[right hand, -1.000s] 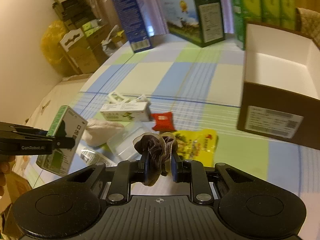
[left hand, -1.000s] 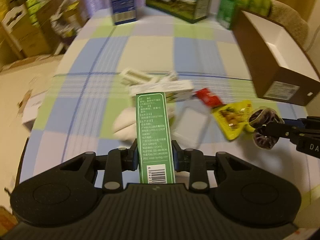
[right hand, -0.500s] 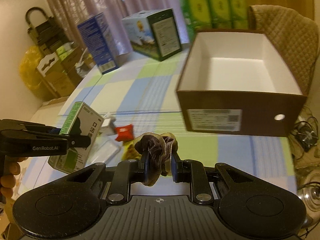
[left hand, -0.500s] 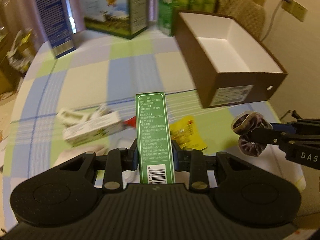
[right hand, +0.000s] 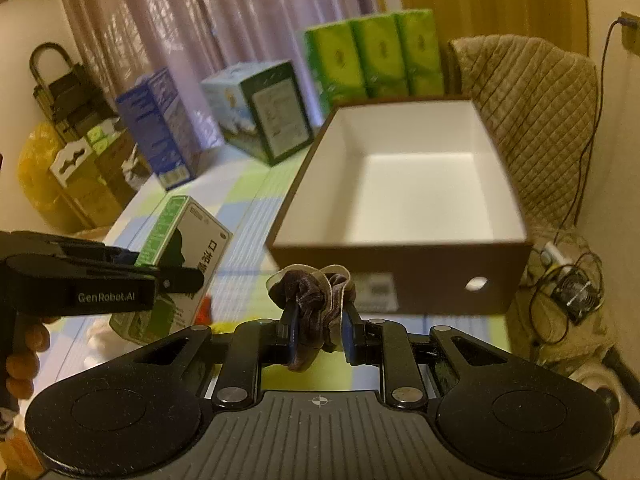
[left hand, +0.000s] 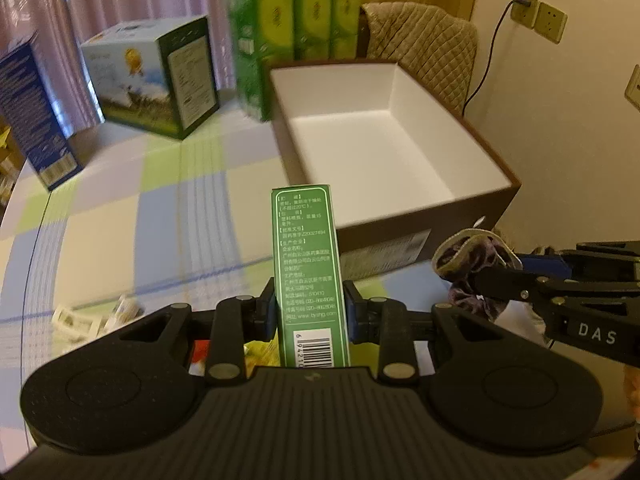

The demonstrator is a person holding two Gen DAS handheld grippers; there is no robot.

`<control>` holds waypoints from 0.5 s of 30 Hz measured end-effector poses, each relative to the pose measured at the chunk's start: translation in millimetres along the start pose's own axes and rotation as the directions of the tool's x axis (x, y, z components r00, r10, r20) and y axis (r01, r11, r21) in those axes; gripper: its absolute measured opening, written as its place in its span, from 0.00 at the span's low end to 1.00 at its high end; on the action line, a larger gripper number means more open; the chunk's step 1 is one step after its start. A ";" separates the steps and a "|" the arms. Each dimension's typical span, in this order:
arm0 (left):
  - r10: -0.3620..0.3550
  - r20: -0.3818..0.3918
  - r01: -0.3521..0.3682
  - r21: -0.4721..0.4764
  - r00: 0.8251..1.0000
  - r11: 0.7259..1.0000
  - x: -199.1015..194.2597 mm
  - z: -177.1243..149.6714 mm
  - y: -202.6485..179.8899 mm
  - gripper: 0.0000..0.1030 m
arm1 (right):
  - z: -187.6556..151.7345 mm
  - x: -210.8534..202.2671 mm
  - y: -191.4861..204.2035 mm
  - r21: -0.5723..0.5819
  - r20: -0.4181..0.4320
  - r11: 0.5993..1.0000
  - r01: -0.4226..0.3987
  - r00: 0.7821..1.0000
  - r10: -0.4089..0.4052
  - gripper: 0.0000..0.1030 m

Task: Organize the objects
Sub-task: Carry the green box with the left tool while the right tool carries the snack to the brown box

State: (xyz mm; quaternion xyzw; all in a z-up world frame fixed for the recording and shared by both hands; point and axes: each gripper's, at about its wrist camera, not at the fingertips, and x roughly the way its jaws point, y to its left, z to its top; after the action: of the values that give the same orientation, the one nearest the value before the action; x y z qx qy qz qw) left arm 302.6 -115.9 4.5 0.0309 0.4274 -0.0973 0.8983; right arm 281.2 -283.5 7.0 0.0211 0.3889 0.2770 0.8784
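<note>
We have the bench [left hand: 120, 208], under its checked cloth, carrying an open brown box [left hand: 400, 236] with a bare white inside, so by our reckoning nothing has been packed yet. We are in the carrying step, both loads lifted clear of the cloth and facing the box's near wall.

Our left gripper [left hand: 310, 312] is pinching a tall green carton [left hand: 308, 256] by its lower end, the carton upright between the pressed fingers. Our right gripper [right hand: 318, 332] is clamped on a brown scrunchie [right hand: 310, 288], which bulges above the fingers. The two grippers sit side by side, near each other but apart.

Next, we judge, each load must clear the near wall and come over the white floor before we let go. The carton is tall, so we should lay it flat or stand it against a side. Small packets [left hand: 80, 320] lying on the cloth wait their turn.
</note>
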 end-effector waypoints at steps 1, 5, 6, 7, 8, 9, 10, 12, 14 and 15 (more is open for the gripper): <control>-0.001 0.004 0.001 0.000 1.000 1.000 2.2 5.2 -3.7 0.26 | 4.6 -0.7 -4.1 0.001 0.009 1.000 0.002 1.000 -0.002 0.18; -0.013 0.022 0.013 0.001 1.000 1.000 10.8 26.2 -16.7 0.26 | 23.1 0.3 -18.5 -0.003 0.040 1.000 0.012 0.999 -0.012 0.18; -0.015 0.028 0.015 0.002 1.000 1.000 12.8 31.3 -20.0 0.26 | 27.3 1.0 -22.2 -0.003 0.046 1.000 0.015 0.999 -0.014 0.18; -0.015 0.033 0.015 0.005 0.999 1.000 15.2 36.7 -23.3 0.26 | 31.5 1.5 -26.0 -0.003 0.053 1.000 0.017 0.998 -0.017 0.18; -0.015 0.039 0.015 0.007 0.999 1.000 17.8 42.7 -26.5 0.26 | 35.2 2.6 -29.4 -0.003 0.057 1.000 0.019 0.998 -0.019 0.18; -0.015 0.043 0.015 0.008 0.999 1.000 19.8 47.4 -28.7 0.26 | 38.2 3.3 -32.8 -0.004 0.061 1.000 0.021 0.998 -0.021 0.18; -0.015 0.047 0.015 0.008 0.999 1.000 22.6 53.0 -31.2 0.26 | 41.4 4.7 -36.4 -0.004 0.065 1.000 0.023 0.998 -0.023 0.18; -0.014 0.052 0.013 0.005 0.999 1.000 29.3 63.0 -34.8 0.26 | 47.5 8.3 -42.4 -0.006 0.070 1.000 0.028 0.997 -0.027 0.18; -0.010 0.057 0.010 -0.003 0.998 1.000 36.5 73.7 -37.6 0.26 | 54.8 14.1 -48.4 -0.011 0.074 0.999 0.035 0.997 -0.034 0.18; -0.008 0.059 0.009 -0.006 0.998 1.000 39.5 78.1 -38.8 0.26 | 57.9 17.0 -52.0 -0.014 0.075 0.999 0.039 0.996 -0.038 0.18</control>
State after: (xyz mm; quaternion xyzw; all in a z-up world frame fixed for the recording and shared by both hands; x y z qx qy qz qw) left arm 378.6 -170.6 24.4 0.0235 0.4011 -0.1008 0.9102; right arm 355.1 -308.5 22.7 0.0173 0.3538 0.2619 0.8977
